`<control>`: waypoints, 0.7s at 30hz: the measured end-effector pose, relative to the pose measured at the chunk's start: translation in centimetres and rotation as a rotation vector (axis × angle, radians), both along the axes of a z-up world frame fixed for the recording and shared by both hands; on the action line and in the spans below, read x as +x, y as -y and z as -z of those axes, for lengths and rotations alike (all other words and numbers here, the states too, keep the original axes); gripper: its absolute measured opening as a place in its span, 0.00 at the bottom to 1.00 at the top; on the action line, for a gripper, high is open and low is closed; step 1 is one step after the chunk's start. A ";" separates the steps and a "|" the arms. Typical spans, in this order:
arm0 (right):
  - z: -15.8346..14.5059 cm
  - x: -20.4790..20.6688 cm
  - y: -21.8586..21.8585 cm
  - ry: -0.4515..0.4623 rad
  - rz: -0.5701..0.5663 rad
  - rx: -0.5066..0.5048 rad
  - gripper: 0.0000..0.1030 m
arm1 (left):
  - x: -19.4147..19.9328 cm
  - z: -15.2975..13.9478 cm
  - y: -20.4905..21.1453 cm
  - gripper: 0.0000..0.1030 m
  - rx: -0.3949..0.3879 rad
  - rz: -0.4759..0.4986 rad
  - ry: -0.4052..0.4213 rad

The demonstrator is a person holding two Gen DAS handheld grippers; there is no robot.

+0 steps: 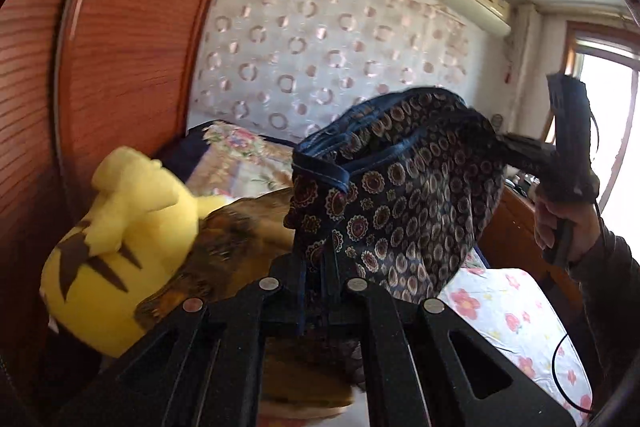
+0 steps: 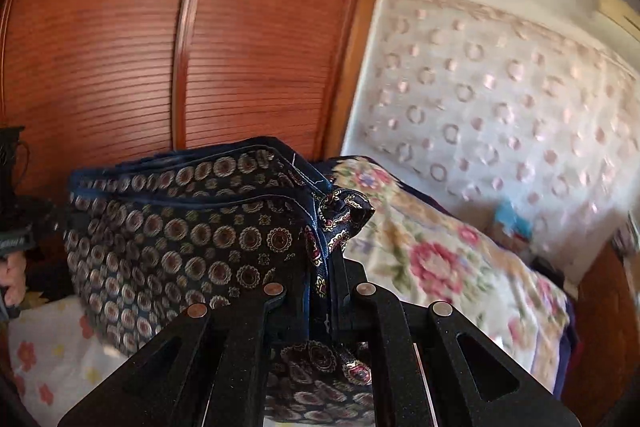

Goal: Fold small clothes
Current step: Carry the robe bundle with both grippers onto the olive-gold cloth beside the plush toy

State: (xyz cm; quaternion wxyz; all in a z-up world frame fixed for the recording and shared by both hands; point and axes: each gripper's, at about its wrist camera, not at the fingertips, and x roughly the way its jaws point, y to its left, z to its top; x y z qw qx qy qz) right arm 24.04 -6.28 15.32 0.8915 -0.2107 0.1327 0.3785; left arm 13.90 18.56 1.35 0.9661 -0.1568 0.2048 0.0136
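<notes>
A dark blue cloth (image 1: 400, 195) with small round flower rings is held up in the air between the two grippers. It is stretched from one gripper to the other, above the bed.

In the left wrist view, the left gripper (image 1: 320, 267) is seen at 6 o'clock. Its jaws are clenched on one edge of the cloth, and the cloth is bunched up between them. From there the cloth is spread up toward 2 o'clock, where its far end is pinched by the right gripper (image 1: 520, 151). That gripper is held by a hand (image 1: 560, 223) in a dark sleeve (image 1: 612, 279) at 3 o'clock. A yellow plush toy (image 1: 116, 251) with brown marks is seen at 8 o'clock, just beside a brown furry thing (image 1: 224, 247). A bed sheet (image 1: 512, 319) with pink flowers is seen at 4 o'clock, below the cloth.

In the right wrist view, the right gripper (image 2: 326, 275) is seen at 6 o'clock. It is also clenched on the cloth (image 2: 180, 227), and a small corner of the cloth is poked up above its jaws. The cloth is spread away toward 9 o'clock, where part of the left gripper (image 2: 16, 211) is seen. A flowery quilt (image 2: 440, 251) is laid on the bed at 3 o'clock. A red-brown wooden wardrobe (image 2: 120, 47) is seen at 11 o'clock, and a pale curtain (image 2: 500, 99) with ring shapes is seen at 2 o'clock.
</notes>
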 end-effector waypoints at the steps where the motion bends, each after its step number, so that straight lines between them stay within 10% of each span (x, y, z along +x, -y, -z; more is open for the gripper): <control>1: -0.1 0.7 -1.9 0.008 -0.012 -0.015 0.06 | -0.1 0.5 -0.4 0.06 -0.005 -0.013 -0.005; 11: 3.1 11.1 -14.7 -0.091 -0.048 -0.148 0.08 | 0.5 5.9 -4.3 0.06 -0.076 -0.108 -0.106; 16: 1.9 13.2 -15.0 -0.154 -0.008 -0.036 0.41 | -0.1 6.6 -4.7 0.06 -0.064 -0.107 -0.134; 21: 4.6 11.9 -15.2 -0.186 -0.040 -0.074 0.41 | -0.6 6.4 -4.3 0.06 -0.038 -0.110 -0.142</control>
